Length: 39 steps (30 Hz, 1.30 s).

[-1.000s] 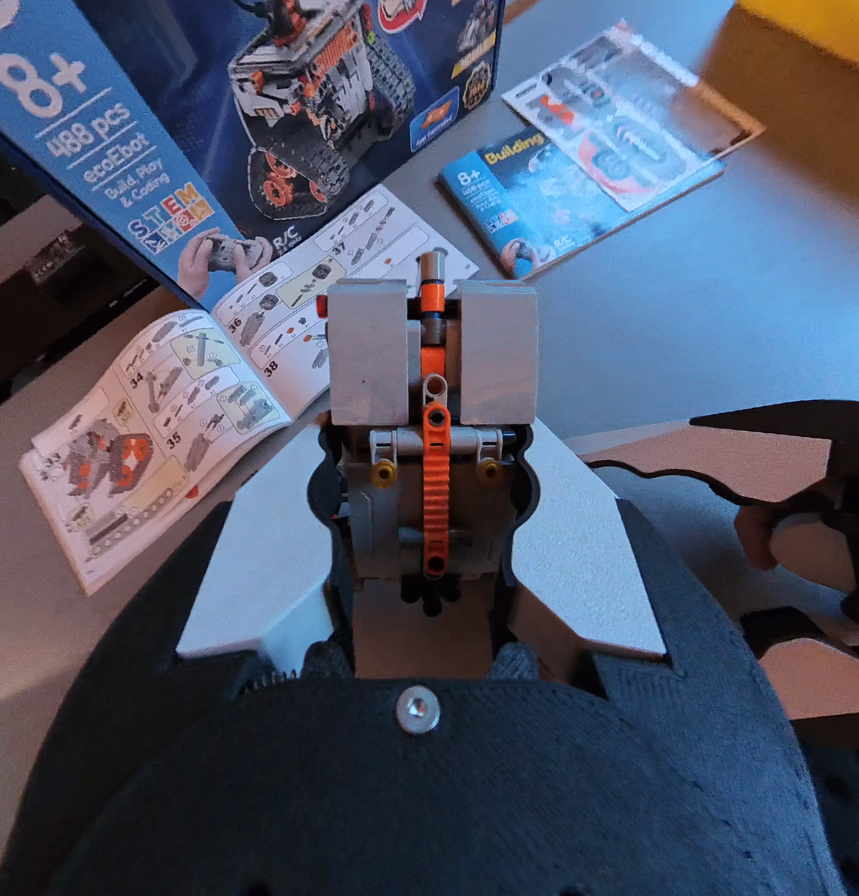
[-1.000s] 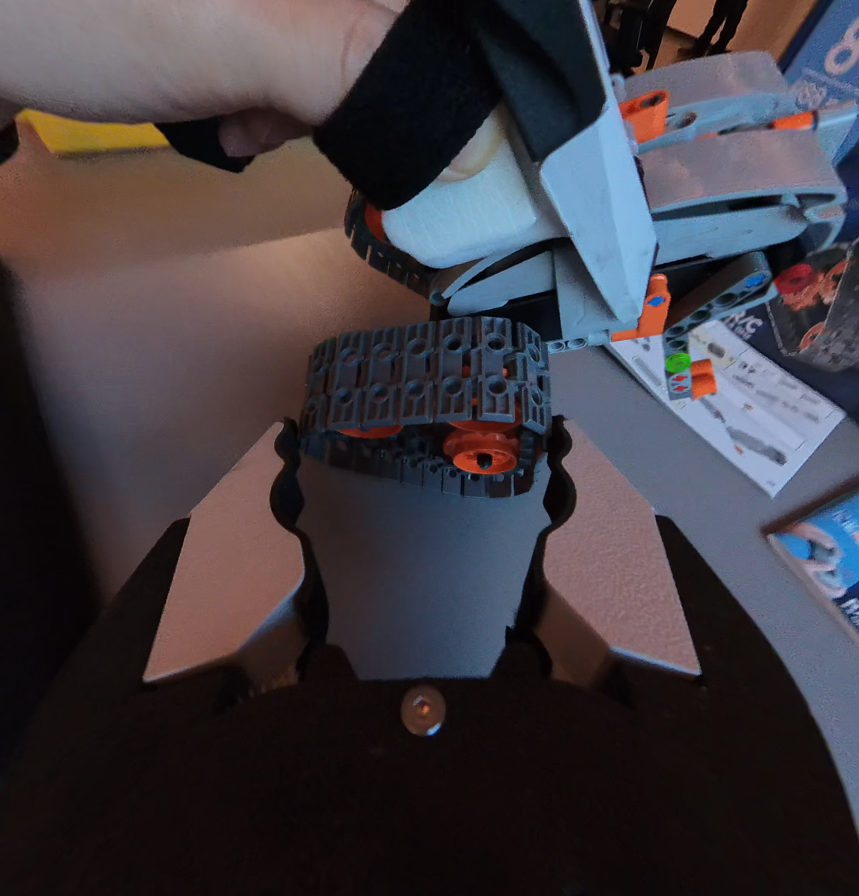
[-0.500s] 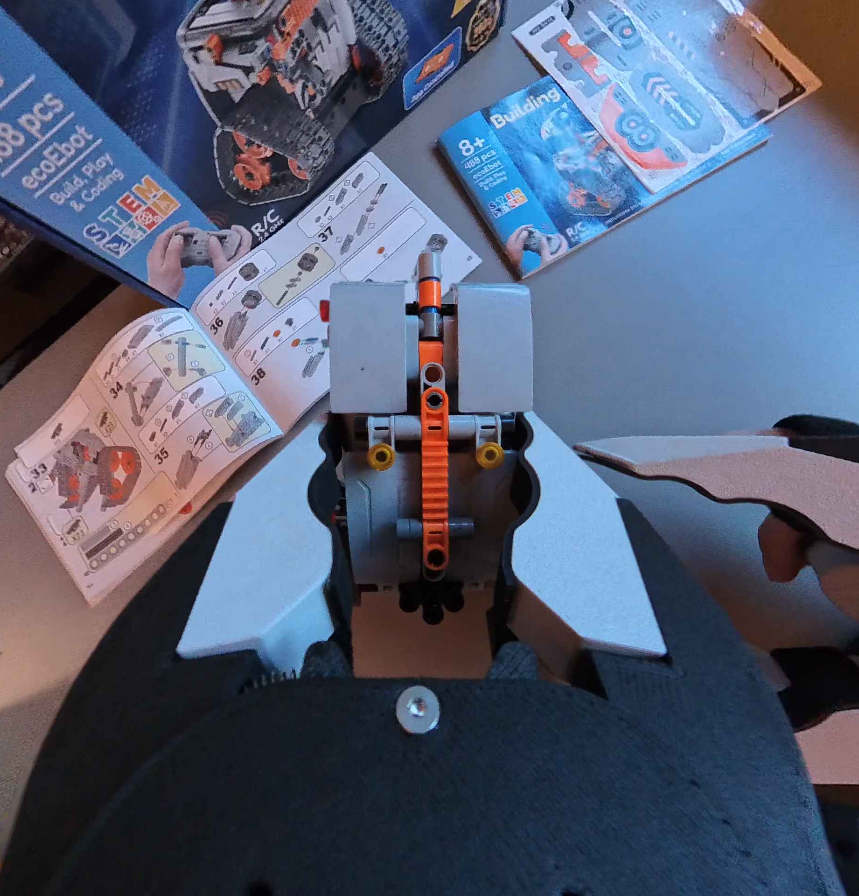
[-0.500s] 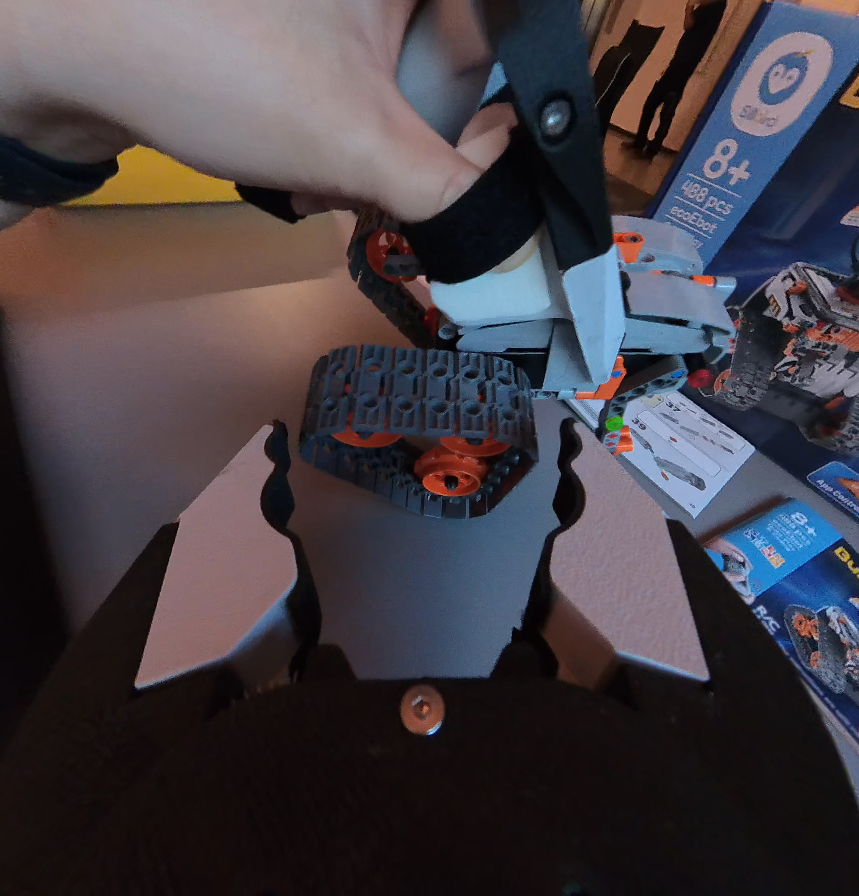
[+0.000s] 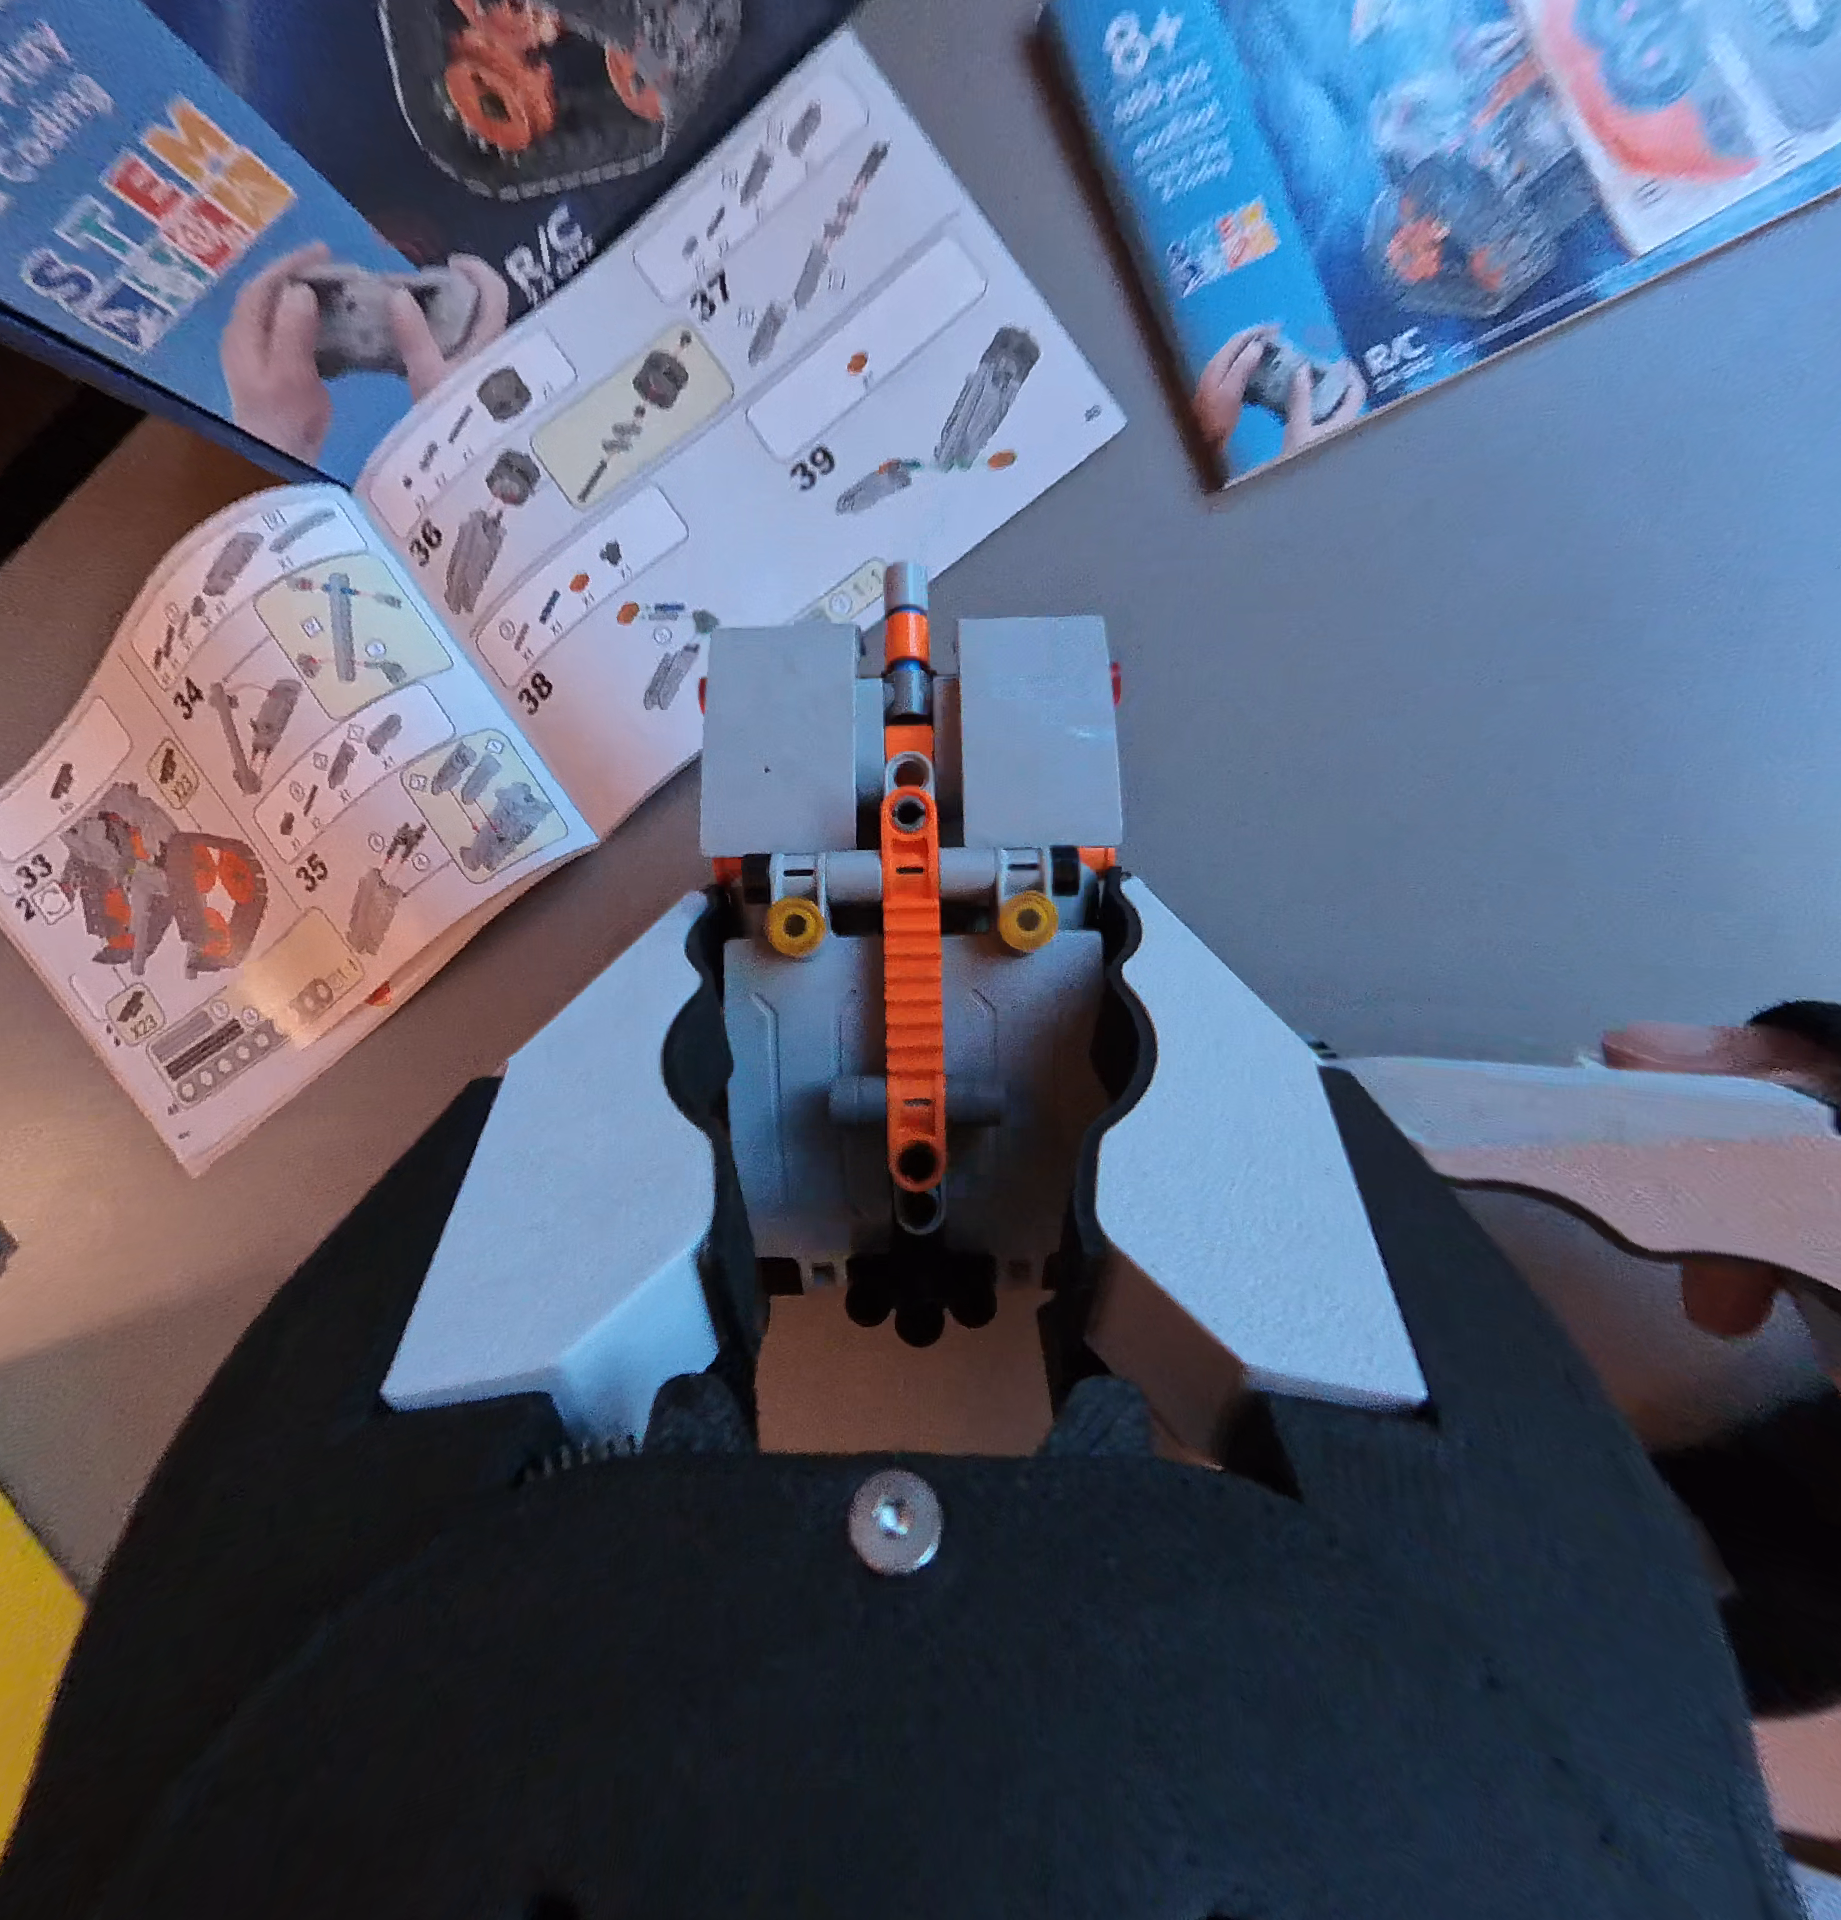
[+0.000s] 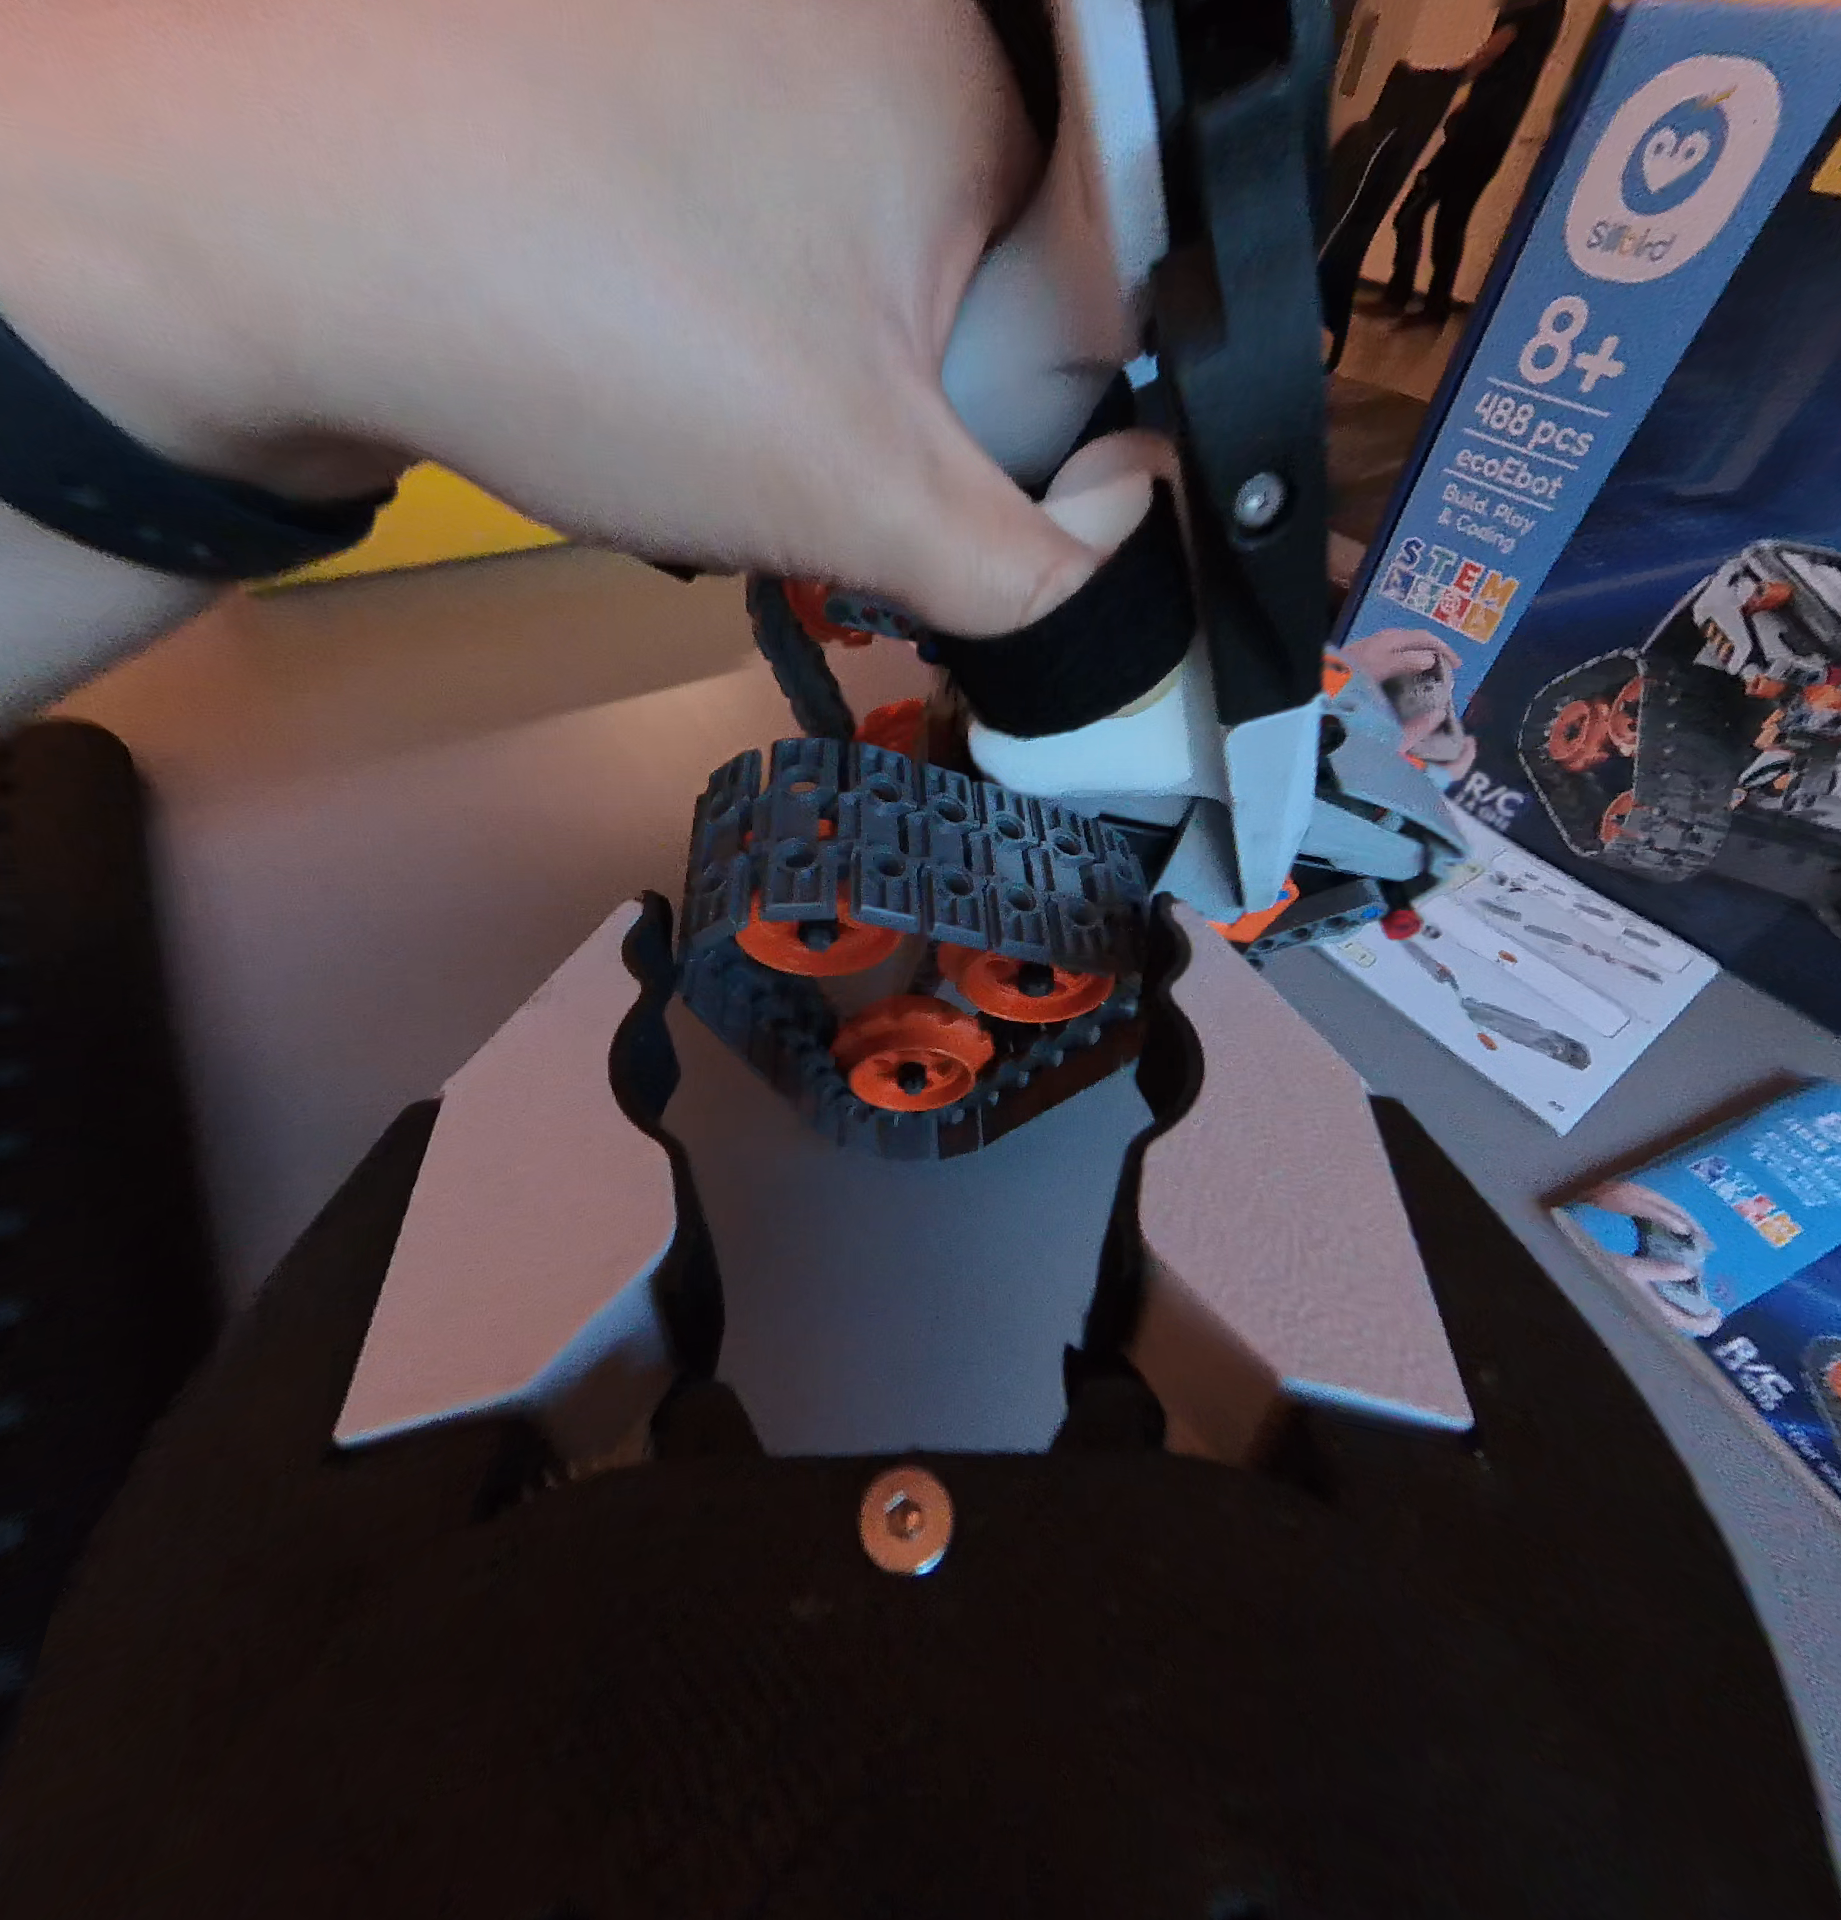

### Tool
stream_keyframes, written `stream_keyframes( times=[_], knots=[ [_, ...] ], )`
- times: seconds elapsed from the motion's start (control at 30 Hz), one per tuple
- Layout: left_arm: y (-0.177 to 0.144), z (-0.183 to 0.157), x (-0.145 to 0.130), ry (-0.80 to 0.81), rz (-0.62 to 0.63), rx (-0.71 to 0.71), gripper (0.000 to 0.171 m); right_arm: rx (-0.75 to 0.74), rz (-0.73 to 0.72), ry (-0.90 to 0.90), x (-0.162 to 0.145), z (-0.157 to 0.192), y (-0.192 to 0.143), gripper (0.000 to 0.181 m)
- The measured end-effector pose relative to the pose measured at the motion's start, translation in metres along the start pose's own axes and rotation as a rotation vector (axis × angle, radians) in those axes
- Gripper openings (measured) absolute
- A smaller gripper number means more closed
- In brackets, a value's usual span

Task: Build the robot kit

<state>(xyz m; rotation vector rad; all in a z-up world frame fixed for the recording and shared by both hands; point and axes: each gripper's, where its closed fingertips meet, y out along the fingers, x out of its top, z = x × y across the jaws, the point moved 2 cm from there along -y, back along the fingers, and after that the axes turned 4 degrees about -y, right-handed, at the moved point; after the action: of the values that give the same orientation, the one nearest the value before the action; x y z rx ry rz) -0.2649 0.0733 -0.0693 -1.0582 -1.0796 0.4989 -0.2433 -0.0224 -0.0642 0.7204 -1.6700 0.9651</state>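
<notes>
Between the two pale fingers of our left gripper (image 5: 911, 914) sits a grey brick-built robot body (image 5: 911, 1039), clamped at its sides, with an orange toothed beam (image 5: 914, 997) running down its middle and two yellow pins (image 5: 796, 925) near its top edge. Beyond it an open instruction booklet (image 5: 459, 665) lies flat on the grey table (image 5: 1467, 727), its far corner tucked against a blue product box (image 5: 168, 208); a closed blue booklet (image 5: 1290, 239) lies well apart to the right, with another printed sheet (image 5: 1674, 104) overlapping its far side. At the right edge of the left wrist view a finger of our other gripper shows. From the right wrist view, our right gripper (image 6: 911, 935) has its fingers spread apart and holds nothing; the dark grey tank tread (image 6: 916, 883) with three orange wheels (image 6: 905, 1060) lies just between the fingertips, though we cannot tell whether they touch it. The tread belongs to the same model, which the left gripper (image 6: 1238, 810) grips from above with a bare hand (image 6: 604, 312) on its handle. The blue box (image 6: 1622, 468) stands upright to the right, with the open booklet (image 6: 1518, 987) and the closed booklet (image 6: 1747, 1247) on the table before it.
</notes>
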Motion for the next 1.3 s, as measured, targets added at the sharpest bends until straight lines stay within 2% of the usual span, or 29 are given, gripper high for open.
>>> stream_keyframes(
  times=[0.3, 0.5, 0.73, 0.83, 0.9, 0.93, 1.03, 1.07, 1.1, 1.13, 1.17, 1.2, 1.23, 1.27, 1.3],
  knots=[
    [0.004, 0.009, -0.004, -0.115, 0.091, -0.050, 0.070, 0.065, 0.013, 0.115, 0.000, -0.006, 0.005, 0.100],
    [0.005, 0.007, -0.003, -0.113, 0.061, -0.037, 0.070, 0.086, 0.025, 0.111, -0.001, -0.007, 0.004, 0.098],
    [0.004, 0.006, -0.004, -0.095, 0.013, -0.026, 0.070, 0.143, -0.019, 0.298, -0.001, -0.011, 0.003, 0.101],
    [0.004, 0.006, -0.005, -0.091, 0.007, -0.022, 0.070, 0.190, -0.036, 0.466, -0.003, -0.014, 0.004, 0.101],
    [0.004, 0.006, -0.004, -0.089, 0.006, -0.022, 0.070, 0.240, -0.054, 0.649, -0.006, -0.018, 0.005, 0.098],
    [0.004, 0.006, -0.004, -0.088, 0.005, -0.022, 0.070, 0.273, -0.062, 0.768, -0.008, -0.021, 0.005, 0.093],
    [0.003, 0.004, -0.005, -0.081, 0.010, -0.032, 0.070, 0.432, -0.119, 1.175, -0.019, -0.034, 0.001, 0.060],
    [0.003, 0.003, -0.005, -0.080, 0.013, -0.033, 0.070, 0.505, -0.168, 1.252, -0.017, -0.037, -0.003, 0.065],
    [0.003, 0.003, -0.005, -0.081, 0.013, -0.033, 0.070, 0.561, -0.224, 1.281, -0.009, -0.040, -0.009, 0.081],
    [0.003, 0.003, -0.005, -0.082, 0.013, -0.035, 0.070, 0.559, -0.260, 1.214, 0.000, -0.042, -0.016, 0.092],
    [0.004, 0.004, -0.005, -0.083, 0.013, -0.038, 0.070, 0.501, -0.240, 1.031, 0.005, -0.039, -0.020, 0.090],
    [0.004, 0.004, -0.005, -0.083, 0.013, -0.040, 0.070, 0.403, -0.183, 0.793, 0.006, -0.035, -0.023, 0.091],
    [0.004, 0.004, -0.004, -0.080, 0.013, -0.042, 0.070, 0.278, -0.159, 0.523, 0.011, -0.033, -0.026, 0.101],
    [0.004, 0.004, -0.004, -0.078, 0.012, -0.043, 0.070, 0.158, -0.168, 0.251, 0.019, -0.030, -0.029, 0.115],
    [0.004, 0.004, -0.004, -0.076, 0.012, -0.045, 0.070, 0.066, -0.189, 0.001, 0.027, -0.020, -0.032, 0.116]
  ],
)
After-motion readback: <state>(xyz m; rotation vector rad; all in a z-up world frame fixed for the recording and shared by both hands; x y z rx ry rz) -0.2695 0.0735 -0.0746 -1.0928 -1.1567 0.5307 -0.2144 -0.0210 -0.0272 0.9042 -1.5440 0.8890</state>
